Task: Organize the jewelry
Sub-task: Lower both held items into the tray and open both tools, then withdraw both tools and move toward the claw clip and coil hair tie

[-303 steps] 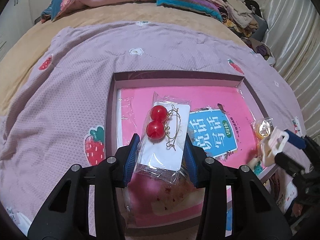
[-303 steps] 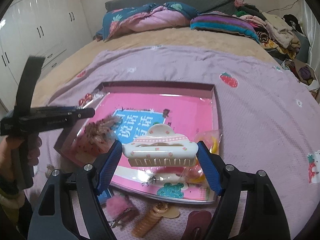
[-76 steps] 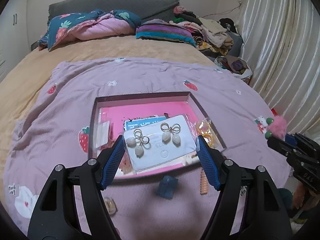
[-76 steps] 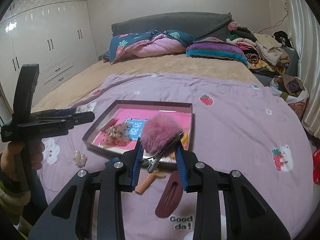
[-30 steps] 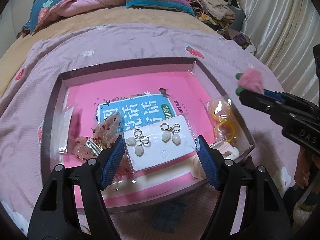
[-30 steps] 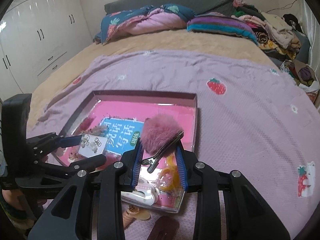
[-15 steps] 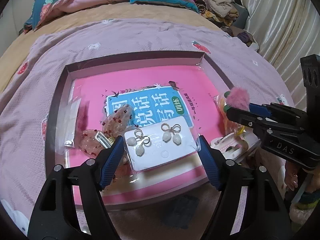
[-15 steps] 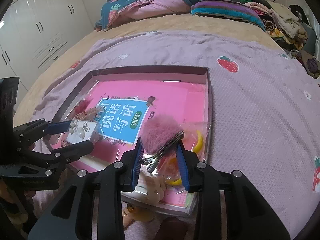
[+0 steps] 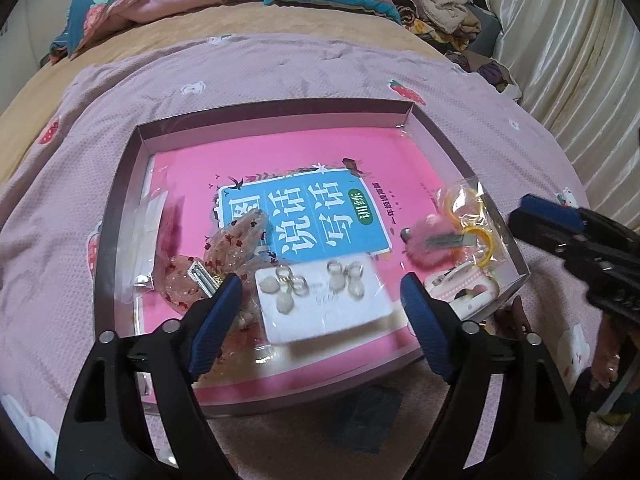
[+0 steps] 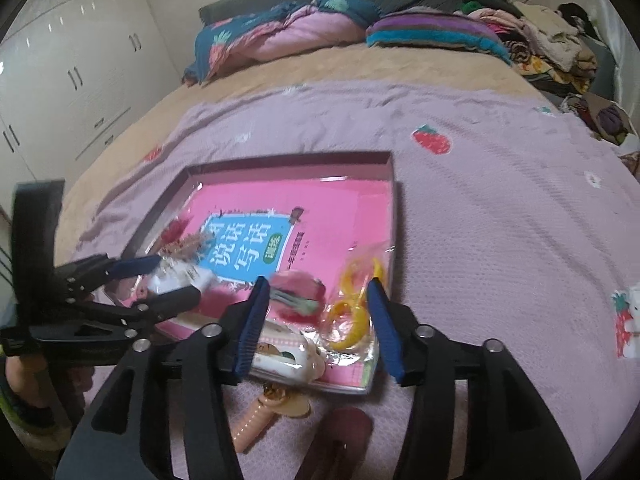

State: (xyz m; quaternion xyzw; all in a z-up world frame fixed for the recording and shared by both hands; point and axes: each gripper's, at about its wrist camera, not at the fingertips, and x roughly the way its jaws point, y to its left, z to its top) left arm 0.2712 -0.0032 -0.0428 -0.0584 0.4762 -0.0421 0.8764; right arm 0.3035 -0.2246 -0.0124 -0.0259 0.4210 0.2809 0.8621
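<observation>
A shallow box [image 9: 120, 184] with a pink book in it lies on the purple bedspread. My left gripper [image 9: 320, 300] is open just above the box's near edge; the white card of bow pearl earrings [image 9: 320, 300] lies blurred between its fingers, free of them. My right gripper [image 10: 316, 320] is open over the box's near right corner. The pink pompom hair clip [image 9: 430, 242] lies in the box below it, also blurred in the right wrist view [image 10: 298, 292]. A bag of yellow rings [image 9: 468, 216] lies beside the pompom.
In the box are a red-flecked bow clip [image 9: 216, 256], a white claw clip [image 9: 460, 288] and a bagged item at the left wall [image 9: 148, 228]. Outside its near edge lie a dark blue piece [image 9: 368, 416], a beige clip [image 10: 260, 420] and a maroon clip [image 10: 344, 436].
Both grippers have opened. The earring card has dropped from my left gripper into the box, and the pompom clip has dropped from my right gripper into the box's right side.
</observation>
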